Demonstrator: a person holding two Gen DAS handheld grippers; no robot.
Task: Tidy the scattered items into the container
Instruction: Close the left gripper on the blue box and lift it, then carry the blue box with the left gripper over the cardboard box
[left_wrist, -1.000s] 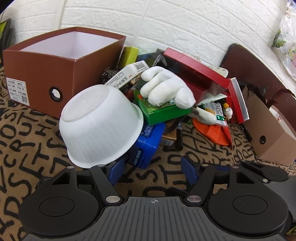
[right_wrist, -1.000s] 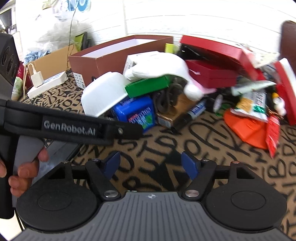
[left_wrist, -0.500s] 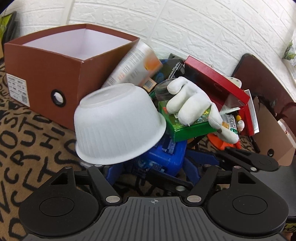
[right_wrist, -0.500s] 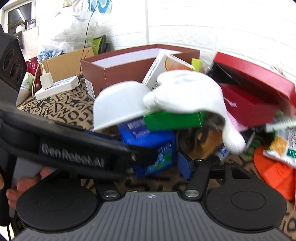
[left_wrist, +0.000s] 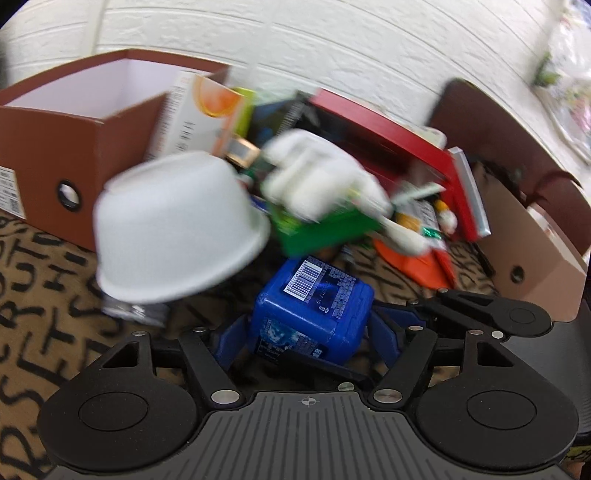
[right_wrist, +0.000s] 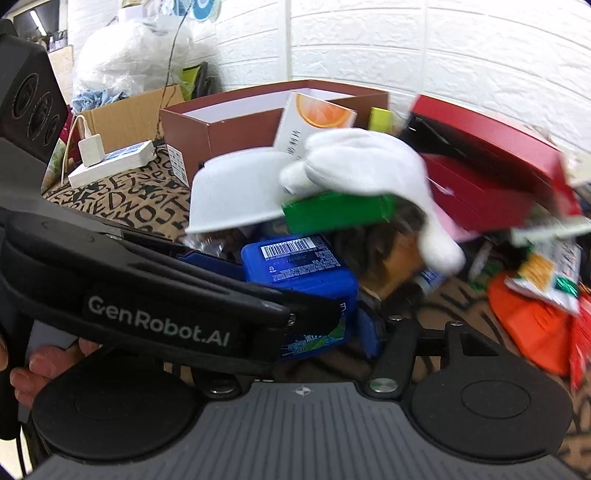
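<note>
- Left tongs (left_wrist: 308, 328) are closing around the blue box (left_wrist: 314, 306), pads not clearly pressing it yet, probably to lift it.
- Right tongs (right_wrist: 314, 325), half spread, flank the same box.
- Brown container (left_wrist: 92, 147) waits behind the white bowl (left_wrist: 177, 229).

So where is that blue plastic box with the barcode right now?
The blue box sits low in the middle of both views, between the fingers of the left hand-held gripper, whose jaws are closing, just below the green box and the upturned white bowl.
</note>
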